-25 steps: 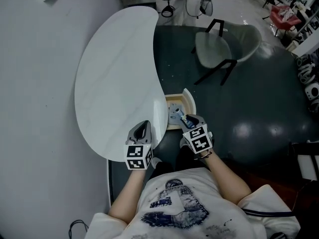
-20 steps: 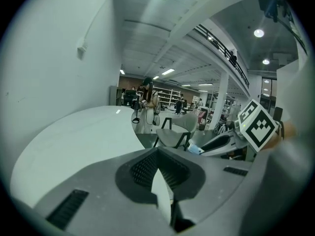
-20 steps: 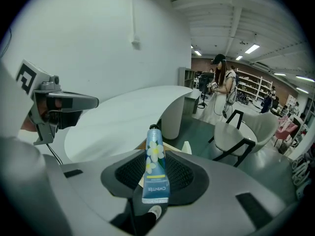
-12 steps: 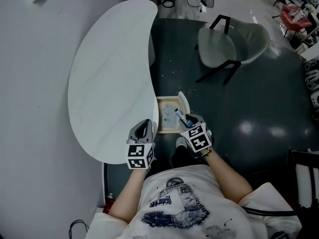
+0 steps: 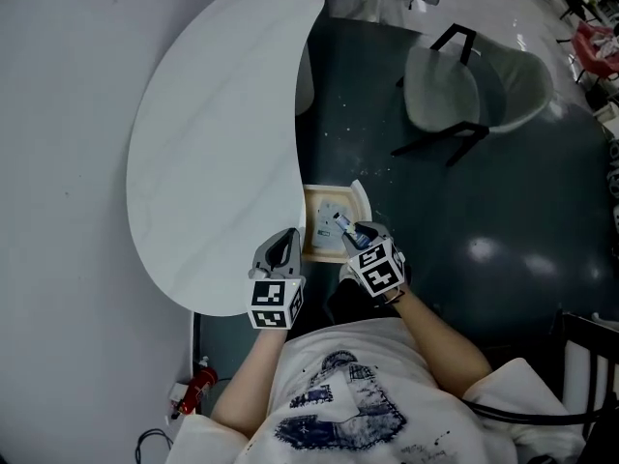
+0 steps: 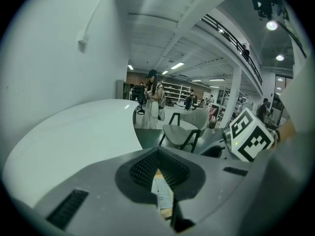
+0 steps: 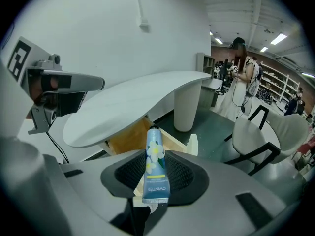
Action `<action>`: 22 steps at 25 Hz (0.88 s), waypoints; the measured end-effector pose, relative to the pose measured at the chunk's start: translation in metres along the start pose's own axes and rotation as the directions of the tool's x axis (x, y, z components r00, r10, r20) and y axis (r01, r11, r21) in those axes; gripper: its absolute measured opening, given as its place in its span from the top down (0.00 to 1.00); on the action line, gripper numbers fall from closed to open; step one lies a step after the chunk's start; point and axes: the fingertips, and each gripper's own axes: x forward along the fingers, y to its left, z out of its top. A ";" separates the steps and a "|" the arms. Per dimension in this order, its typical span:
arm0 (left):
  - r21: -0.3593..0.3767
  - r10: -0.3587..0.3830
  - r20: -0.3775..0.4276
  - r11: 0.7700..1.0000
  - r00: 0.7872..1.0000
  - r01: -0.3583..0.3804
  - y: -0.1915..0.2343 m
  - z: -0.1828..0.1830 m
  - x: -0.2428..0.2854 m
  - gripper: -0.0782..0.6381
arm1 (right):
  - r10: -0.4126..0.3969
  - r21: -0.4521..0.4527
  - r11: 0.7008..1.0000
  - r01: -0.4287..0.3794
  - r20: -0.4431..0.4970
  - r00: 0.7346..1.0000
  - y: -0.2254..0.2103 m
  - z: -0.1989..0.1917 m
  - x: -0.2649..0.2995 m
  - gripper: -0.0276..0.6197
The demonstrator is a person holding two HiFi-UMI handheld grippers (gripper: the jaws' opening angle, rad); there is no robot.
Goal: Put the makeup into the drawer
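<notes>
Dark glossy floor [image 5: 464, 220] lies under a white curved table [image 5: 213, 143] that stands against a pale wall. A blue hand-cream tube [image 7: 156, 166] printed with a white flower is clamped between the jaws of the right gripper [image 5: 354, 232]. Its cap end points away from the gripper and down toward the open wooden drawer [image 7: 125, 139], which sticks out from under the table's edge. In the head view the tube hangs over the drawer and is not yet lying in it. The left gripper [image 5: 280, 251] has its jaws pressed together with nothing held. It hovers over the table's near edge, just beside the drawer. A pale chair [image 5: 474, 85] stands well apart on the floor, and a person [image 7: 241, 77] stands in the background.
</notes>
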 end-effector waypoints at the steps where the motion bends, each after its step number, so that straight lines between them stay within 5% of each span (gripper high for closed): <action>1: -0.003 0.003 -0.002 1.000 1.000 -0.003 0.002 -0.001 0.003 0.84 | 0.009 -0.003 1.000 -0.009 -0.006 1.000 0.001 -0.001 0.005 0.74; 17: -0.082 0.028 -0.017 0.996 0.999 -0.030 0.026 -0.024 0.044 0.84 | 0.075 0.041 0.996 -0.075 -0.014 0.997 0.007 -0.004 0.070 0.75; 22: -0.049 0.036 -0.012 0.998 0.999 -0.037 0.031 -0.025 0.050 0.84 | 0.080 0.080 0.994 -0.080 0.000 0.997 0.008 -0.005 0.084 0.75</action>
